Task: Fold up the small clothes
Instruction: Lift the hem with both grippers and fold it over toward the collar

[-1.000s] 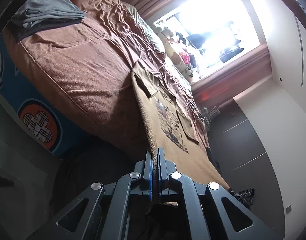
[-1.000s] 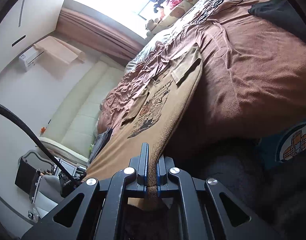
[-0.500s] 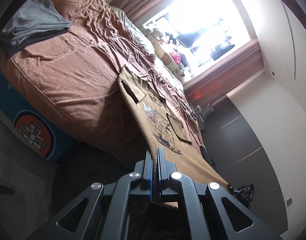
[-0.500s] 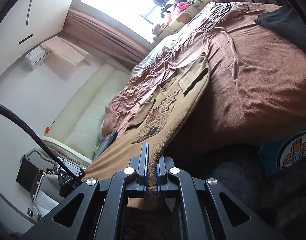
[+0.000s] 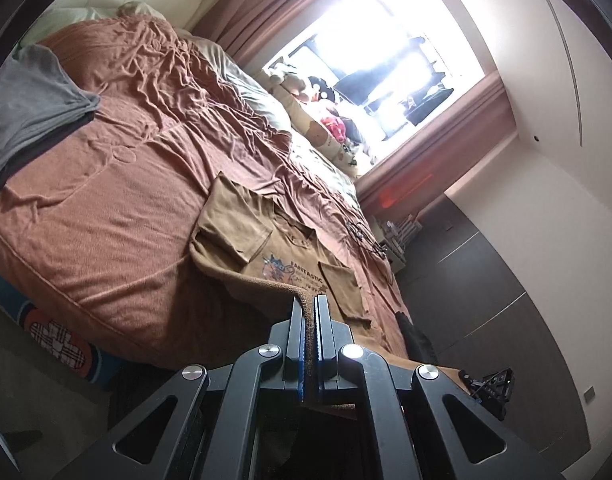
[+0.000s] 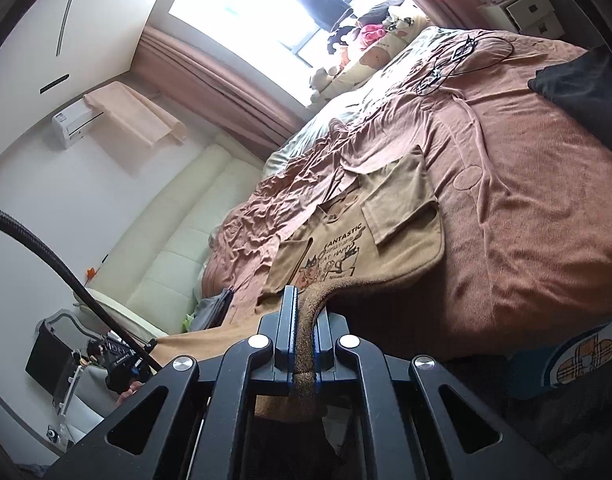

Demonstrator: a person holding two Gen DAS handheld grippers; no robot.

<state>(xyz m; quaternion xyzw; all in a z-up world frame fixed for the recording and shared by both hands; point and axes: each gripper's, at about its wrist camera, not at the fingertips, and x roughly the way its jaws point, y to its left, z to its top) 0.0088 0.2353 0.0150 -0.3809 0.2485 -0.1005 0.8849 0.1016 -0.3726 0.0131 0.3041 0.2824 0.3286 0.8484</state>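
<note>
Viewing along the left wrist camera, the left gripper (image 5: 309, 312) has its jaws closed tight on the hem edge of the tan T-shirt (image 5: 266, 248), with the fabric pinched between the blue pads. The shirt lies face up on the brown bedspread (image 5: 106, 216), both sleeves already folded inward over the chest print. Compared with one second ago, the held hem now sits higher and has advanced toward the collar, so the lower body of the shirt arches up off the bed instead of stretching flat toward the camera. A stack of grey folded clothes (image 5: 30, 104) lies well apart at the far corner. Viewing along the right wrist camera, the right gripper (image 6: 304, 312) is likewise clamped on the opposite hem corner, a thick roll of fabric standing between its pads. The same change shows here: the printed area (image 6: 333, 260) lies closer to the fingertips than before, and the hem has risen. By judgement, the bottom-to-top fold is under way; the next step calls for carrying both corners level to the shoulders before release.
</note>
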